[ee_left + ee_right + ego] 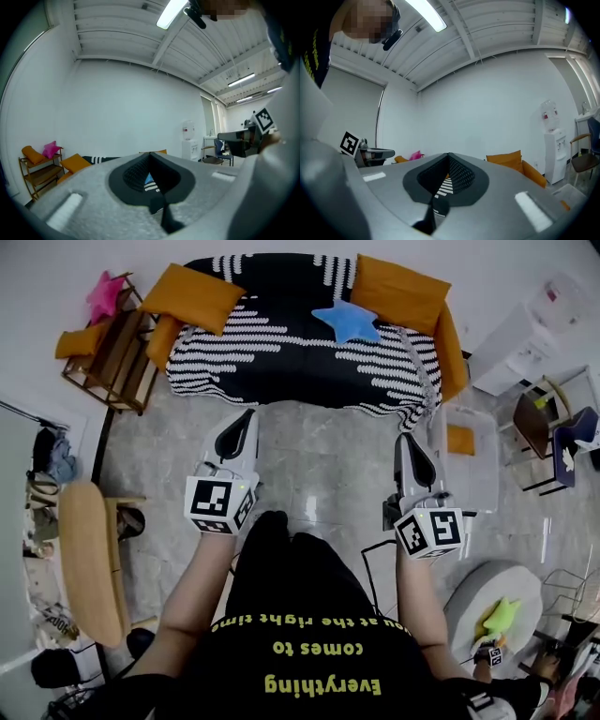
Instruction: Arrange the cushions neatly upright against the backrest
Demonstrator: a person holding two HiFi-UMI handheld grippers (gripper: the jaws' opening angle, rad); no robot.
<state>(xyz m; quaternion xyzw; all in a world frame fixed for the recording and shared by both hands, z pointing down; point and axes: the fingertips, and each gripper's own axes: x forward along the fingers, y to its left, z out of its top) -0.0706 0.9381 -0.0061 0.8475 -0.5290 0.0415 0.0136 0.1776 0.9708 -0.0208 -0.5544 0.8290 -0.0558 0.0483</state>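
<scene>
Left gripper [246,420] and right gripper [407,442] are both pinched shut on nothing, pointing level, hanging over the floor [328,456] just short of the front edge of the sofa [452,343], well apart from every cushion. We read this as the approach, nothing arranged yet. Blue star cushion [347,320] lies flat on the seat [291,357], right of centre, near the backrest [281,266]. The left orange cushion [192,296] sits skewed at the rear left corner, seemingly draped over the armrest [161,341]. The right orange cushion [398,292] is at the rear right corner, closer to leaning on the backrest, though we can't tell how upright. To do this well we open the jaws wide before reaching in, not at the fabric. We pinch each cushion by a top edge or corner, deep enough that soft stuffing doesn't slip out, lift clear, then set its bottom edge into the seat-backrest crease so it leans back, not forward. Star likely goes centre, one gripper steadying while the other lets go. Risk: soft cushions flop once released.
</scene>
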